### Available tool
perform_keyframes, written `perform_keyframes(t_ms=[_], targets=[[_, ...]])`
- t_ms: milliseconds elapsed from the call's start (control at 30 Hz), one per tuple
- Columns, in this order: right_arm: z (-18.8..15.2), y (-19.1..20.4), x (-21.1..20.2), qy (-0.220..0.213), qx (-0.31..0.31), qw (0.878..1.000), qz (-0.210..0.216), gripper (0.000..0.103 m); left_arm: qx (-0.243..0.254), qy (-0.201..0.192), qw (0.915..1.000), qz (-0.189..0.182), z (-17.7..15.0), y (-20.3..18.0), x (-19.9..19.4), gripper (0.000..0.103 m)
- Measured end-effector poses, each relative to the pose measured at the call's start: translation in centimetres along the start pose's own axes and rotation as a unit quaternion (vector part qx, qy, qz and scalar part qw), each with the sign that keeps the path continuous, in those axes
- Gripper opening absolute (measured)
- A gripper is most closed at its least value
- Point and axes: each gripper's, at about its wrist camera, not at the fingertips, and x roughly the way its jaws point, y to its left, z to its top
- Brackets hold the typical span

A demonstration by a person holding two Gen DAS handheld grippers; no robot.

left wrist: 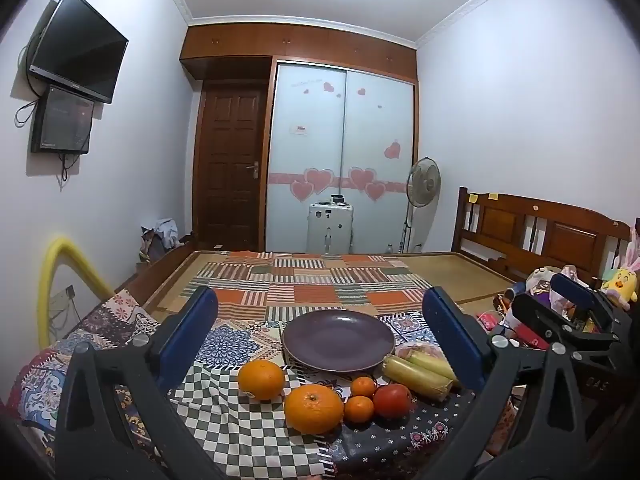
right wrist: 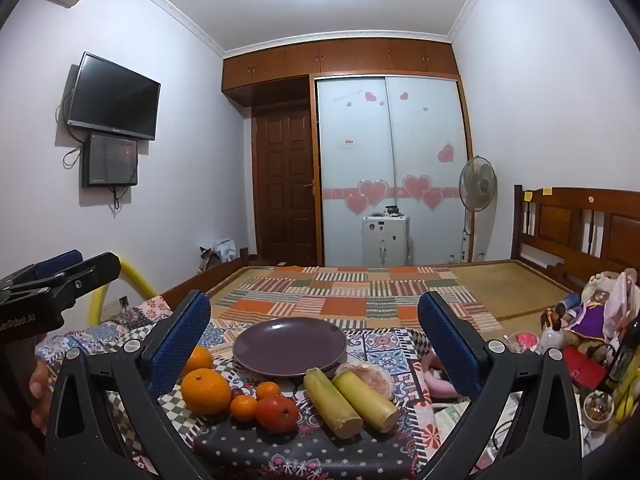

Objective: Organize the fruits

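A purple plate [left wrist: 338,340] [right wrist: 289,346] sits empty on the patterned cloth. In front of it lie two big oranges [left wrist: 261,379] [left wrist: 314,408], two small tangerines [left wrist: 363,386] [left wrist: 359,409], a red tomato [left wrist: 392,400] [right wrist: 277,413] and two yellow-green corn cobs [left wrist: 416,378] [right wrist: 332,402]. A pale peeled fruit [right wrist: 366,376] lies behind the cobs. My left gripper [left wrist: 320,320] is open and empty, held above and before the fruit. My right gripper [right wrist: 314,316] is open and empty, to the right of the left one.
The cloth covers a bed with a wooden headboard [left wrist: 540,232] at the right. Toys and bottles [right wrist: 592,320] crowd the right side. A yellow hoop [left wrist: 60,264] stands at the left. A fan [left wrist: 423,184] and white box [left wrist: 330,226] stand by the wardrobe.
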Motion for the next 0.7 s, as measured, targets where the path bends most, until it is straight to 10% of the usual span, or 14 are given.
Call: perform_keyframes(t_ms=[700], targets=[[0.0,-0.4,-0.3,-0.004,0.006,1.000,-0.001,0.103,0.026,-0.007,0.9996,-0.001,0.1,-1.4,-0.4,0.103]])
